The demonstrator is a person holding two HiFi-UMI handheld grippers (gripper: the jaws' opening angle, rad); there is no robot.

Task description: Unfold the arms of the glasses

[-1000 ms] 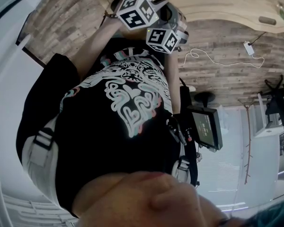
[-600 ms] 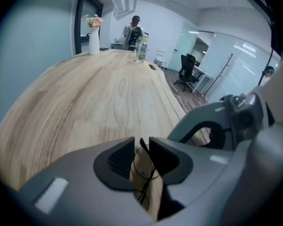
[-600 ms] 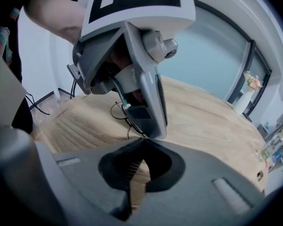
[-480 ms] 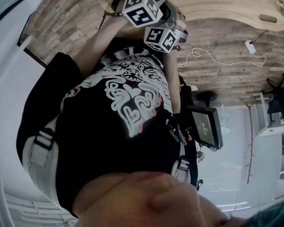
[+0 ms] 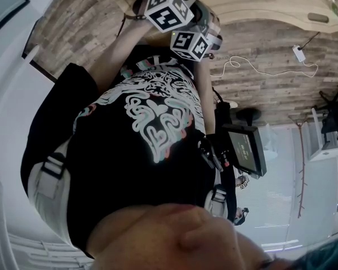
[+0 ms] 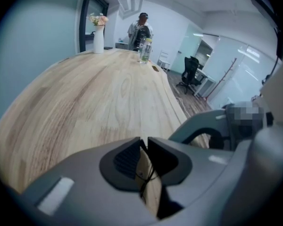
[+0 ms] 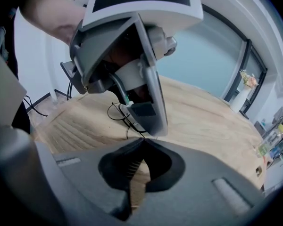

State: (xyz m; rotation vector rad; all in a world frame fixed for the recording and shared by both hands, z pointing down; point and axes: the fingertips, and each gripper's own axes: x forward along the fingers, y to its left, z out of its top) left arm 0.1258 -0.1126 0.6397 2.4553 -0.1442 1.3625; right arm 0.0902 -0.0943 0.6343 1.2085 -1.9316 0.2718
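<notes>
Black thin-wire glasses [image 7: 127, 123] held between both grippers above the wooden bench [image 7: 203, 121].
Your left gripper [image 6: 145, 143] jaws pinch the wire at a narrow gap; your right gripper [image 7: 142, 140] jaws meet on it just beside.

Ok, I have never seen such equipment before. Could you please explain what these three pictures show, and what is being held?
There is no robot here: a person holds one tool in each hand. The head view comes from a camera on the person's head. It looks down past a black shirt to the tools' marker cubes. The other two pictures come from cameras riding on the tools. The left hand-held gripper looks along a wooden table, where a vase and a bottle stand at the far end. The right hand-held gripper looks at the left one. Both have their jaws closed on thin black glasses.
</notes>
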